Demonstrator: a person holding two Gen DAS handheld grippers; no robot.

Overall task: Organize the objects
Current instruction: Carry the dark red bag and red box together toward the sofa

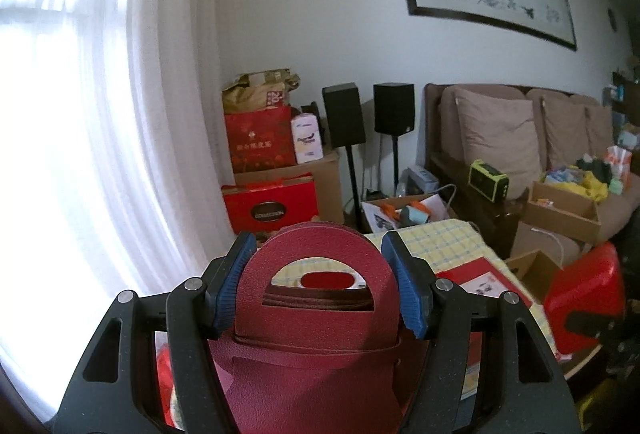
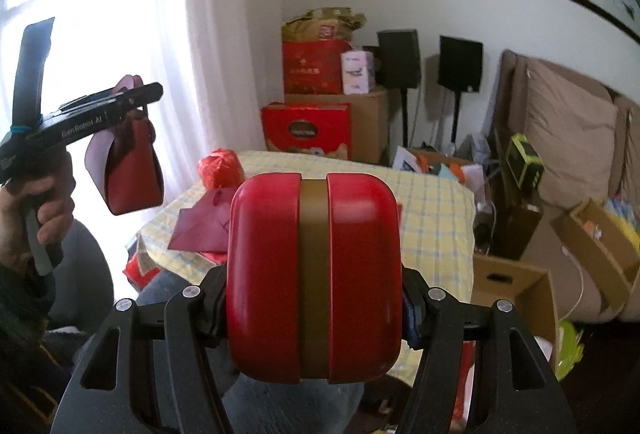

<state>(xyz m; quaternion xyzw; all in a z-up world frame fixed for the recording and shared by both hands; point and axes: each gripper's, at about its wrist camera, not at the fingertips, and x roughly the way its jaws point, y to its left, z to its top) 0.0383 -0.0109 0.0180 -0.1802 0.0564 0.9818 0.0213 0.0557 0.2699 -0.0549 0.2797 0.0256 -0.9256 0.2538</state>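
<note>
While both of my grippers were loaded, I judged the job to be at its carrying stage, with nothing yet set down. My left gripper (image 1: 318,282) had its blue pads (image 1: 236,282) clamped on either side of the handle tab of a dark red felt bag (image 1: 316,354), which hung in the air beside the curtain (image 2: 132,14); from the right wrist view I could see the bag (image 2: 134,170) dangling off that gripper (image 2: 146,92), with my hand (image 2: 28,210) around the grip. My right gripper (image 2: 314,318) was closed around a red rounded case with a tan band down its middle (image 2: 314,274), pinched by its two sides and held up over the near edge of the table (image 2: 436,202).

That table, under its yellow checked cloth, carried a crumpled red bundle (image 2: 220,166) and some loose dark red sheets (image 2: 200,230). Red gift boxes (image 2: 308,130) were stacked against the far wall.

I took it that the case belonged in the bag, though nothing confirmed this. If so, the next move called for bringing the two together: the bag's mouth had to be held open and steady while the case went down through it, square to the opening, before the right fingers let go. The soft bag could easily swing or fold shut.
</note>
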